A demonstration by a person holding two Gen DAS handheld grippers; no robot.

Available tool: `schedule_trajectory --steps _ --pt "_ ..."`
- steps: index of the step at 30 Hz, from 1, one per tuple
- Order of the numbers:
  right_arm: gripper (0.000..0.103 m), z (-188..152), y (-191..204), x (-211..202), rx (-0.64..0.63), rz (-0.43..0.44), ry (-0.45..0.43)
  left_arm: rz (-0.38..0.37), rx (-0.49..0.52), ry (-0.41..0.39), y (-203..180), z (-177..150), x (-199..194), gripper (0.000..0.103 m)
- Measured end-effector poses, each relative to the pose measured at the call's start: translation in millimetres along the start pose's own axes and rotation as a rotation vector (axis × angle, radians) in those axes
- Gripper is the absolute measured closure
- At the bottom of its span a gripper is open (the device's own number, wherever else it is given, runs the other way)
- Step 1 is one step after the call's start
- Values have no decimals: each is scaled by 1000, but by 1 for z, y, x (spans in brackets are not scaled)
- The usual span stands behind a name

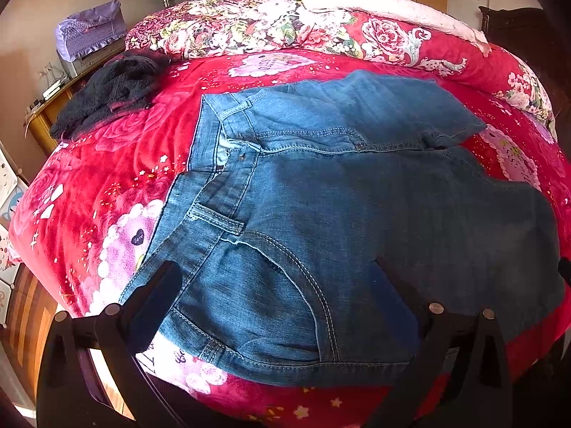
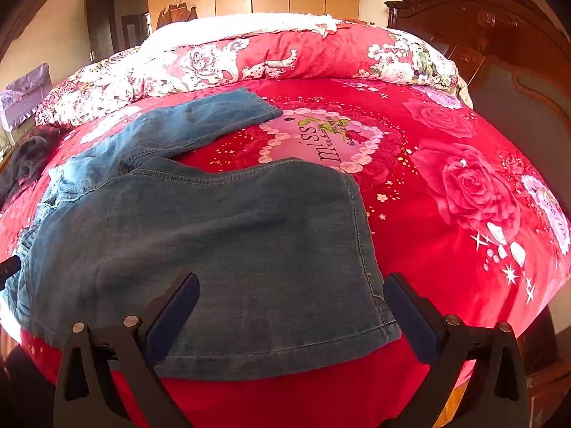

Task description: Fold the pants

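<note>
- Left wrist view: the denim pants (image 1: pixel 321 214) lie spread flat on the red floral bed (image 1: pixel 117 149), waistband at the left, both legs running off to the right and apart from each other.
- The left gripper (image 1: pixel 282 285) hovers over the near hip pocket with its jaws spread wide, holding nothing.
- Right wrist view: the right gripper (image 2: pixel 291 294) hangs over the near leg's hem (image 2: pixel 367 249), jaws likewise spread and empty.
- Recommended grasp: pinch the near waistband corner and the near hem corner, taking both denim layers (a single layer would let the leg twist).
- Lift together, carry the near leg over onto the far leg (image 2: pixel 200 117), and align the outer seams.
- Keep clear of the dark garment (image 1: pixel 107 92) near the waistband.
</note>
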State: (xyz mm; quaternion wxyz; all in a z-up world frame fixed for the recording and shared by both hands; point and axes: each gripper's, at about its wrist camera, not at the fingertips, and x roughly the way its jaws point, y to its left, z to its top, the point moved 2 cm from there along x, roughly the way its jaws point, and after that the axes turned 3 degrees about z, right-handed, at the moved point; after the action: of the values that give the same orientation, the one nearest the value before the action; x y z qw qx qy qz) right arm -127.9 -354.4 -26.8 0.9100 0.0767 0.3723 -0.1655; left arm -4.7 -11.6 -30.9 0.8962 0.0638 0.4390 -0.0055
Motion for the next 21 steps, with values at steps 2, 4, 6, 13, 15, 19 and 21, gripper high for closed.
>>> schedule_trajectory --steps 2,4,6,13,15,19,21 --pt "0 0 0 0 -1 -2 2 0 -2 4 0 0 1 0" --pt "0 0 0 1 -1 -1 2 1 -4 7 1 0 1 0" --pt "0 0 0 1 -2 -3 2 -1 -4 10 1 0 1 0" --pt "0 0 0 2 -1 -3 4 -2 -6 11 1 0 2 0" --pt "0 -1 -1 2 0 -3 4 -2 -8 13 1 0 2 0" --pt "0 -2 -2 3 2 -3 5 -3 -9 14 2 1 2 0" --pt "0 -2 -3 4 5 -4 8 -3 -9 16 3 1 2 0"
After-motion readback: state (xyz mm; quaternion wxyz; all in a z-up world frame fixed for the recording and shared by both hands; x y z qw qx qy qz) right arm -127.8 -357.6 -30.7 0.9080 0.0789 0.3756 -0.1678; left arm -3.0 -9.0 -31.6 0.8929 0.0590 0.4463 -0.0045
